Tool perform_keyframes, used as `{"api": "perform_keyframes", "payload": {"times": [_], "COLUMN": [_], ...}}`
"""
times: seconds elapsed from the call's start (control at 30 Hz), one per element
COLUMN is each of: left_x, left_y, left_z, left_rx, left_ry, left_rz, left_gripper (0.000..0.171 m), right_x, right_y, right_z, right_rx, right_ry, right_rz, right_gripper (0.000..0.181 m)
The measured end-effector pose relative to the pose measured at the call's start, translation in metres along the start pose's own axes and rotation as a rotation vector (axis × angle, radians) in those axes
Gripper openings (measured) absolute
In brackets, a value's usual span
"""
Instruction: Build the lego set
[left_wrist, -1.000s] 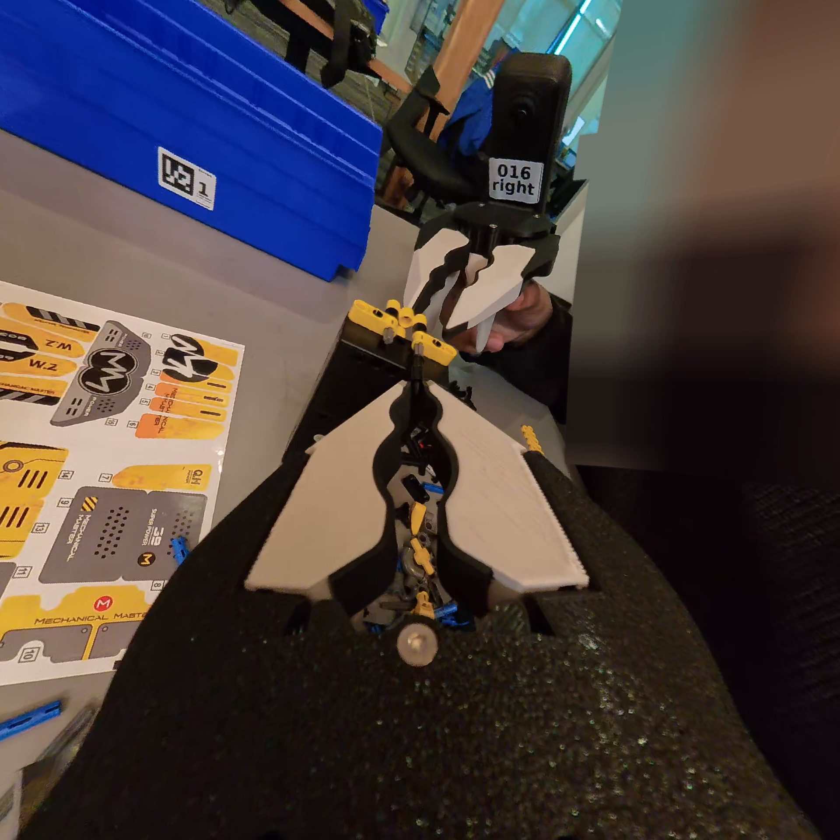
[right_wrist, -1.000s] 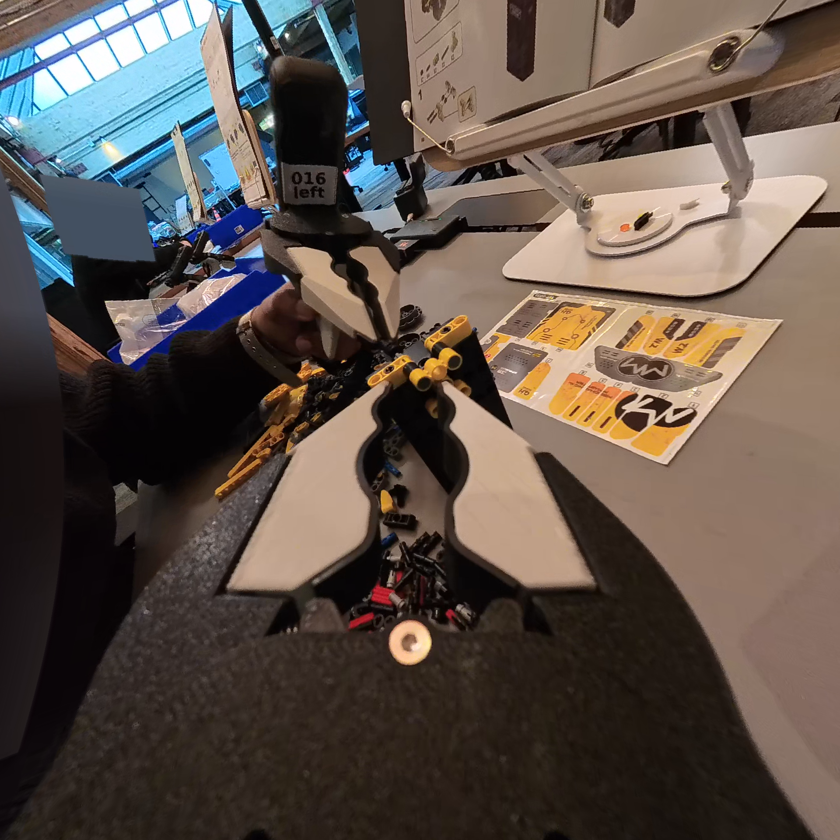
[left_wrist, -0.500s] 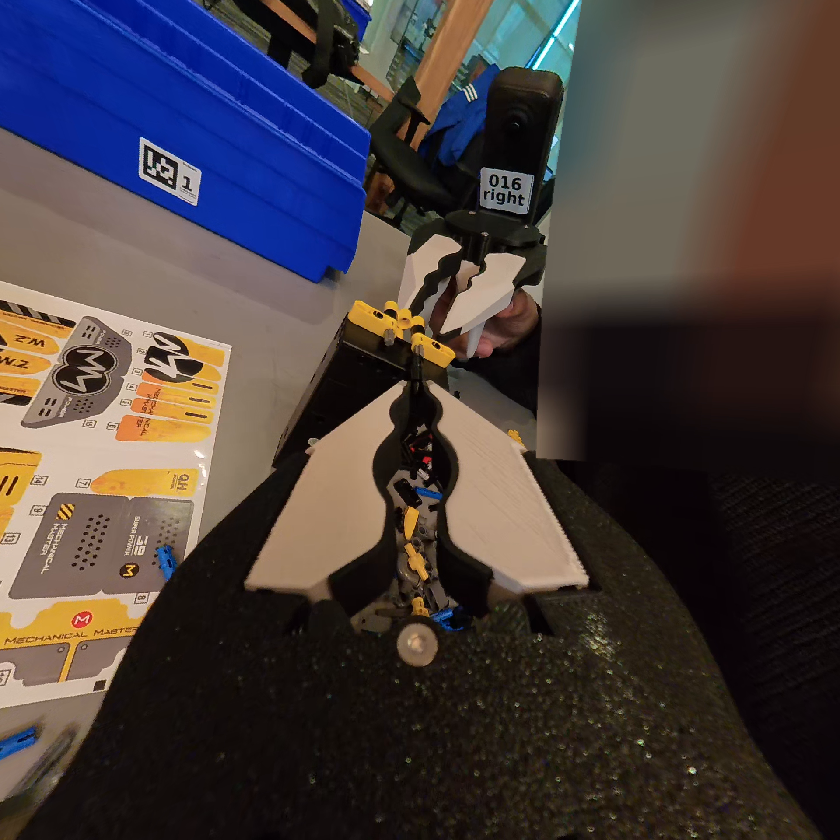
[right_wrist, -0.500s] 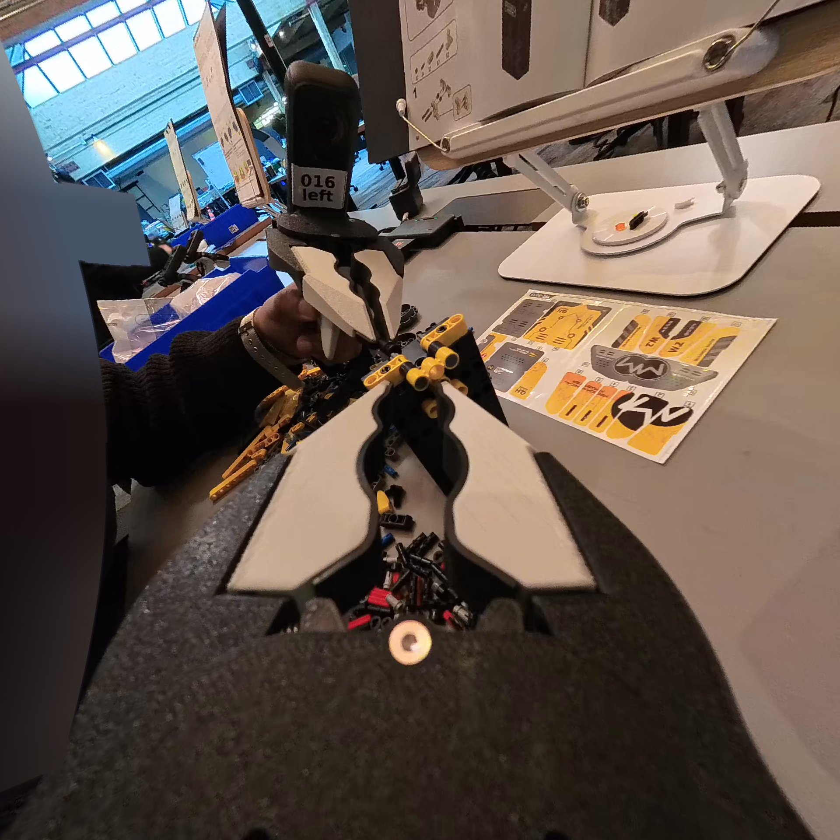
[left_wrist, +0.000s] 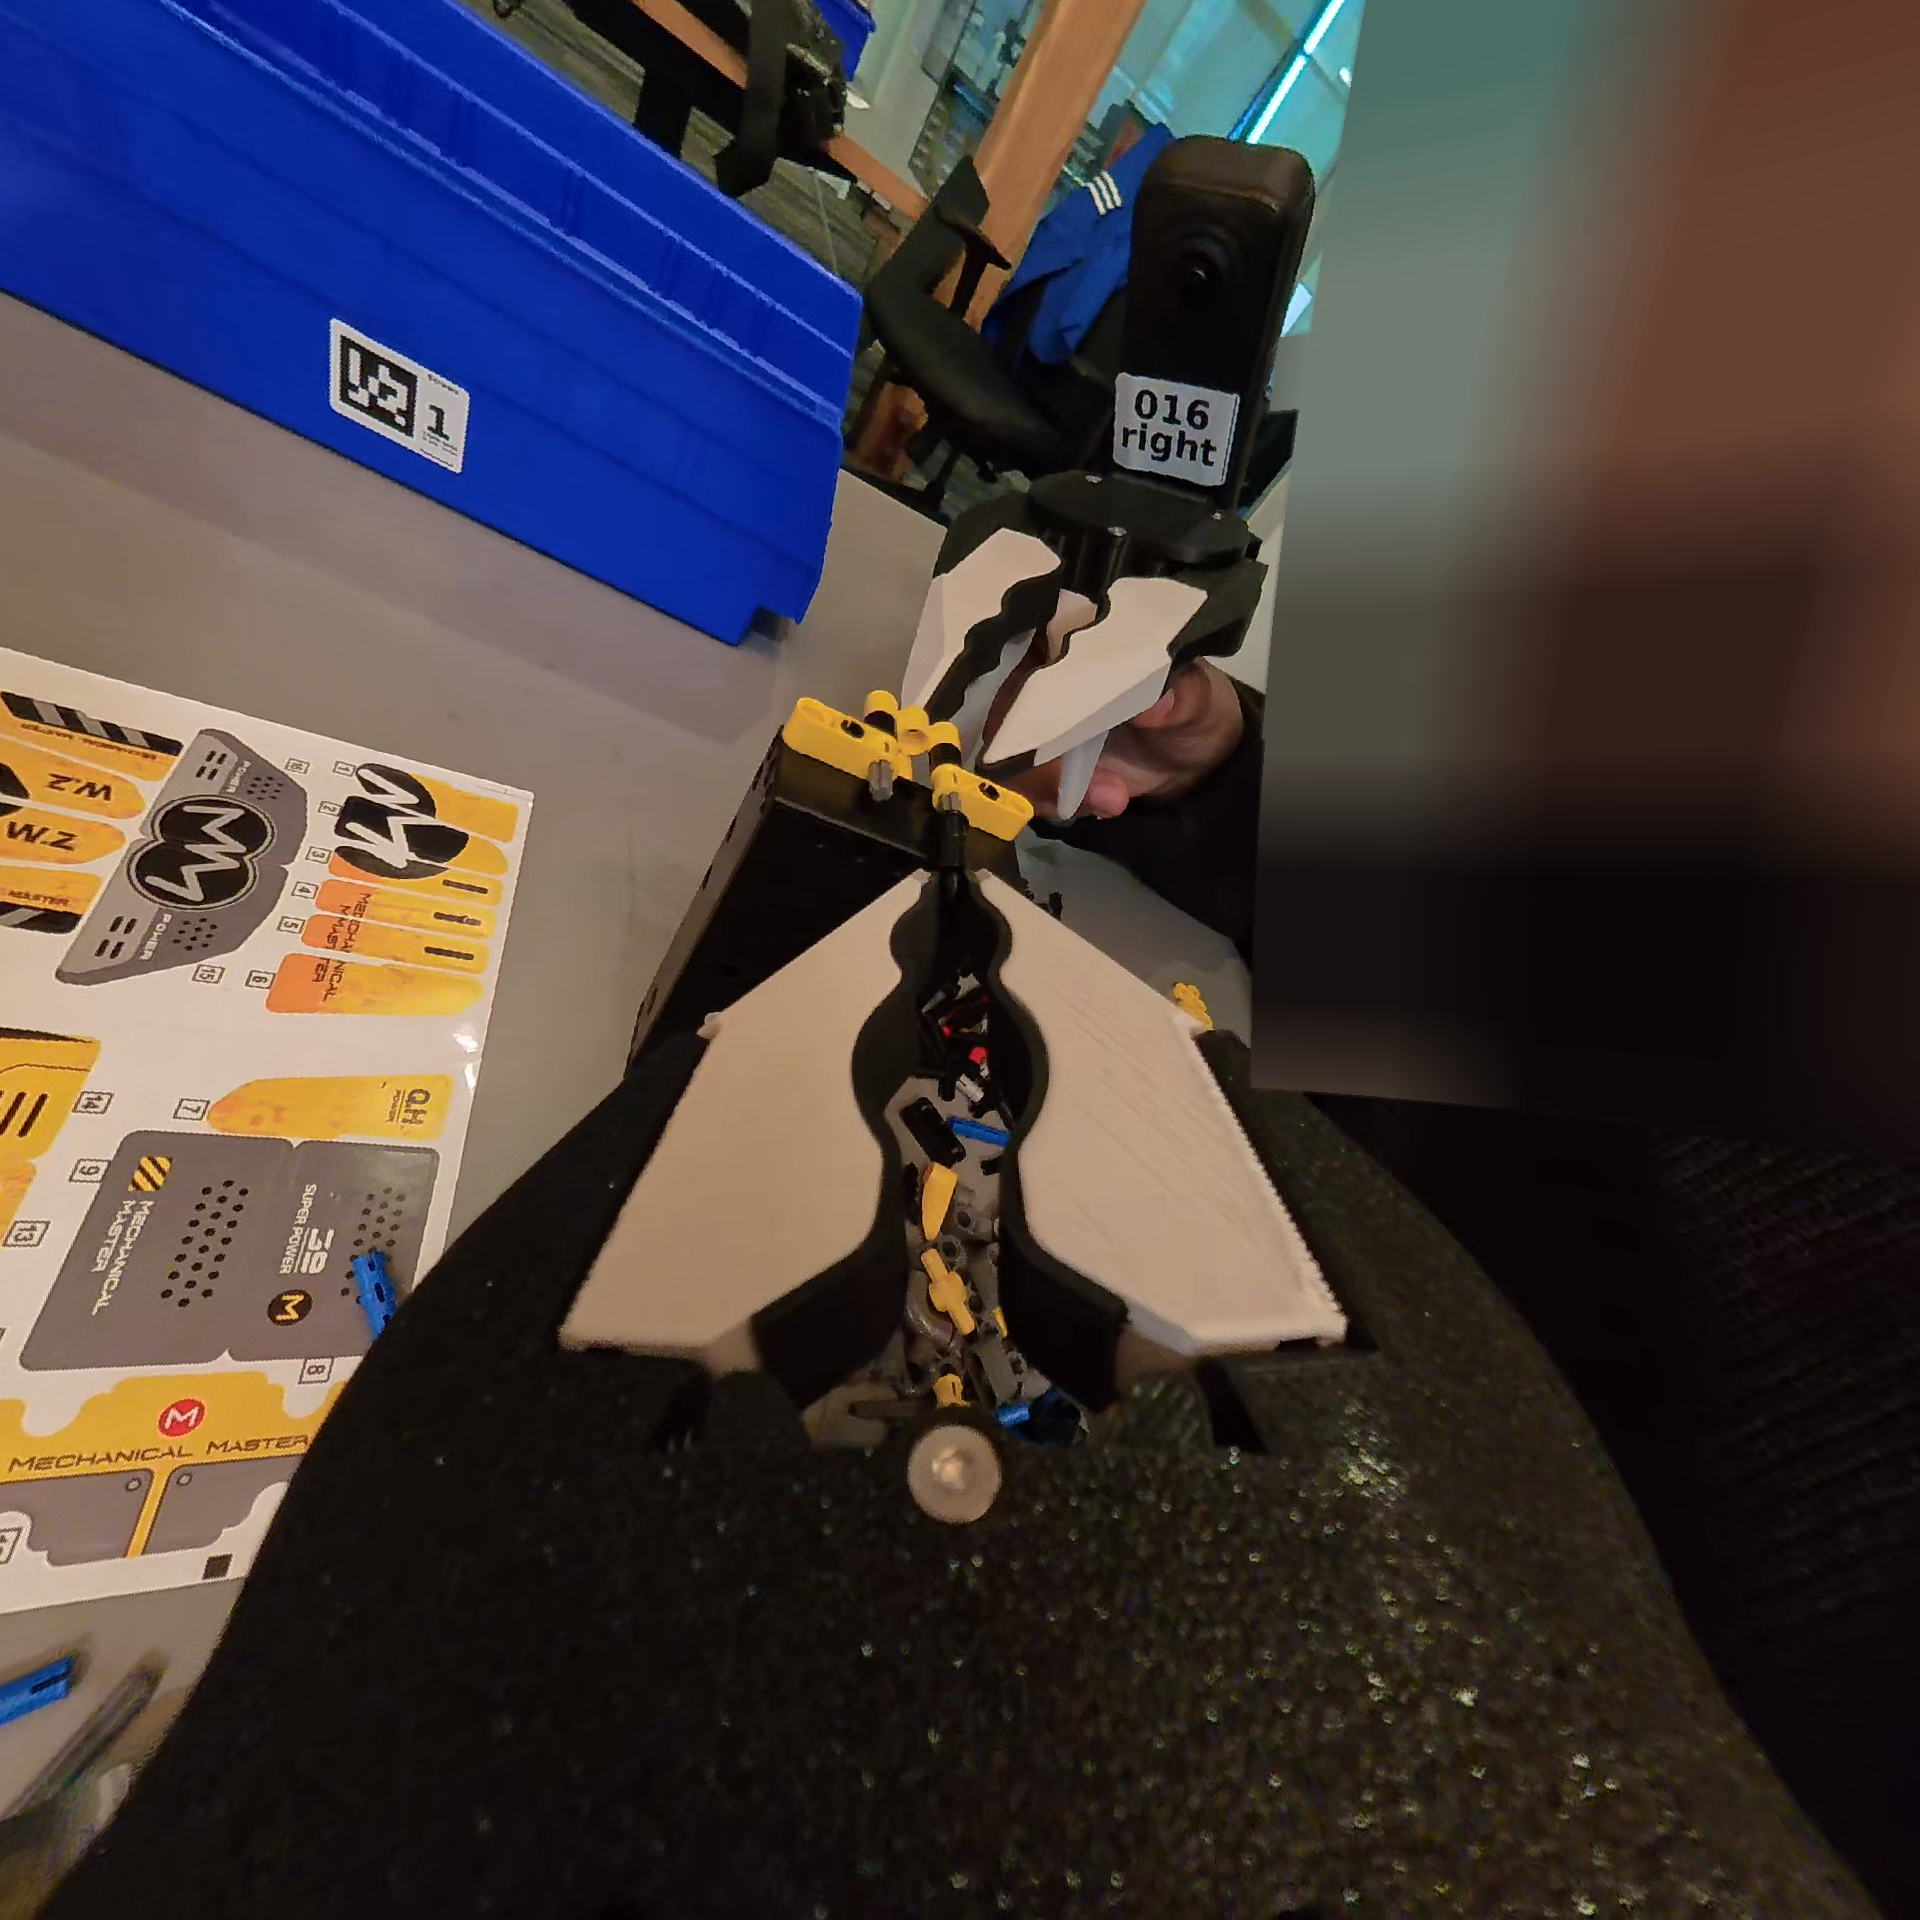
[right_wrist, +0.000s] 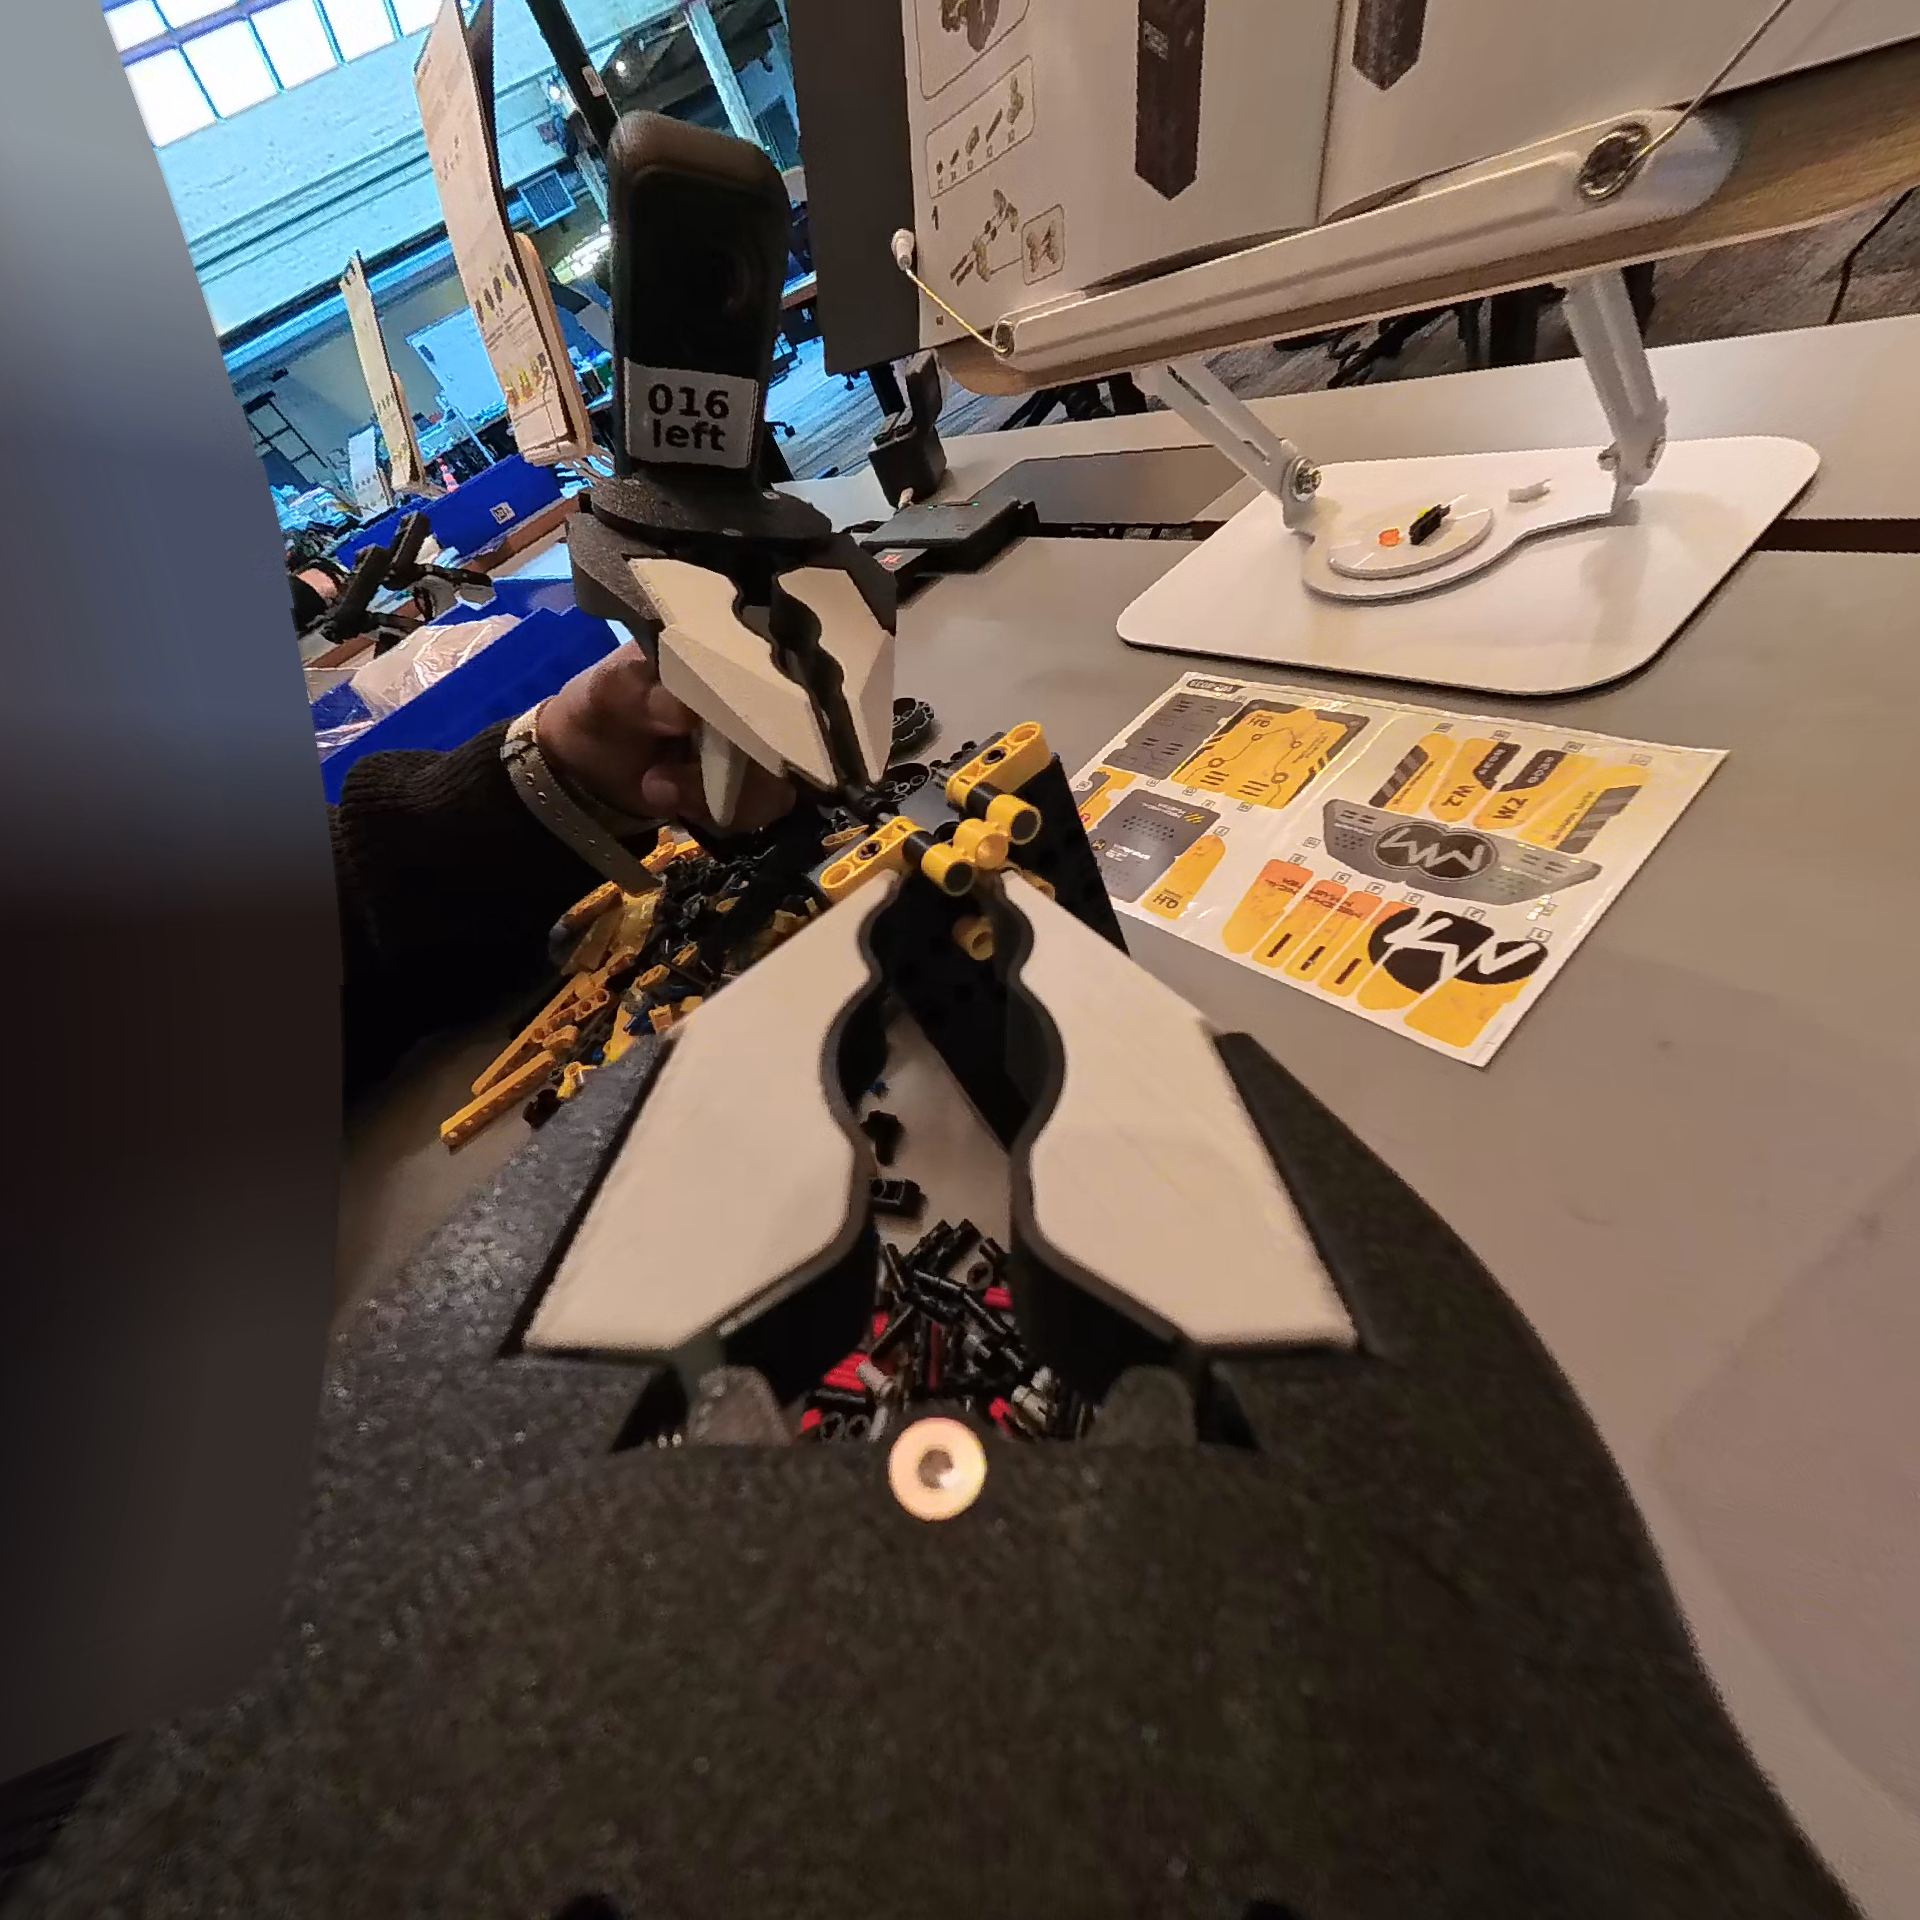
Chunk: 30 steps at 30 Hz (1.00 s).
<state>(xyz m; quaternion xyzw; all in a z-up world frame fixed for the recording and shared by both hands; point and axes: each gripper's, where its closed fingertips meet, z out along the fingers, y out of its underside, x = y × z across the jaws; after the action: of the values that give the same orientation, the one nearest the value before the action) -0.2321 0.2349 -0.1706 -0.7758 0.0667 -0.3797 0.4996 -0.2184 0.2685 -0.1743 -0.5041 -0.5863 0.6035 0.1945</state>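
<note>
A black brick-built block (left_wrist: 810, 883) with yellow beams (left_wrist: 831, 727) on its top stands tilted on the grey table. My left gripper (left_wrist: 951, 883) is shut on a thin black pin (left_wrist: 951, 847) that sticks out of a yellow beam. My right gripper (right_wrist: 951, 883) is shut on a yellow connector (right_wrist: 977, 842) on the top of the same block (right_wrist: 966, 997). Each gripper shows in the other's view, the right (left_wrist: 940, 727) and the left (right_wrist: 857, 784), tips facing over the block. A hand holds each one.
A yellow and grey sticker sheet (left_wrist: 260, 1039) (right_wrist: 1403, 862) lies beside the block. Blue bins (left_wrist: 468, 260) stand behind it. Loose yellow and black pieces (right_wrist: 603, 966) and small black and red pins (right_wrist: 935, 1320) lie near. A white stand (right_wrist: 1507, 582) holds a booklet. My hands' fingertips stand some 5 cm from each other.
Both grippers stay shut on the block's top parts. The views have only shifted slightly; the block has tilted a little.
</note>
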Motion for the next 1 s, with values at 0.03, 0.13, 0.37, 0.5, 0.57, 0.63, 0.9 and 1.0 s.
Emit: {"api": "perform_keyframes", "payload": {"times": [0.03,0.13,0.37,0.5,0.57,0.63,0.9,1.0], "left_x": [0.0005,0.0016,0.0037,0.0035,0.0032,0.0030,0.0035,0.0034], "left_y": [0.0003,0.0006,0.0005,-0.0006,-0.0018,-0.0038,-0.0026,-0.0011], "left_z": [0.0002,0.0011,0.0053,0.0057,0.0054,0.0058,0.0060,0.0065], "left_rx": [-0.004,-0.018,-0.037,-0.027,-0.010,0.021,0.089,0.114], "left_ry": [-0.003,-0.025,-0.089,-0.147,-0.183,-0.226,-0.369,-0.381], "left_rz": [0.004,0.014,0.030,0.047,0.049,0.043,0.075,0.071], "left_gripper": [0.002,0.002,0.003,0.003,0.004,0.003,0.003,0.003], "right_x": [0.0003,0.0015,0.0037,0.0041,0.0045,0.0054,0.0056,0.0054], "right_y": [0.0001,0.0002,-0.0002,0.0000,0.0000,0.0001,0.0002,0.0005], "right_z": [0.0000,-0.0001,-0.0006,-0.0010,-0.0011,-0.0014,-0.0013,-0.0012], "right_rx": [0.000,-0.001,0.004,0.002,0.002,0.001,-0.003,-0.005], "right_ry": [0.003,0.014,0.033,0.033,0.037,0.045,0.074,0.081], "right_rz": [-0.004,-0.017,-0.038,-0.038,-0.039,-0.047,-0.069,-0.077], "right_gripper": [0.013,0.011,0.008,0.008,0.007,0.007,0.006,0.006]}}
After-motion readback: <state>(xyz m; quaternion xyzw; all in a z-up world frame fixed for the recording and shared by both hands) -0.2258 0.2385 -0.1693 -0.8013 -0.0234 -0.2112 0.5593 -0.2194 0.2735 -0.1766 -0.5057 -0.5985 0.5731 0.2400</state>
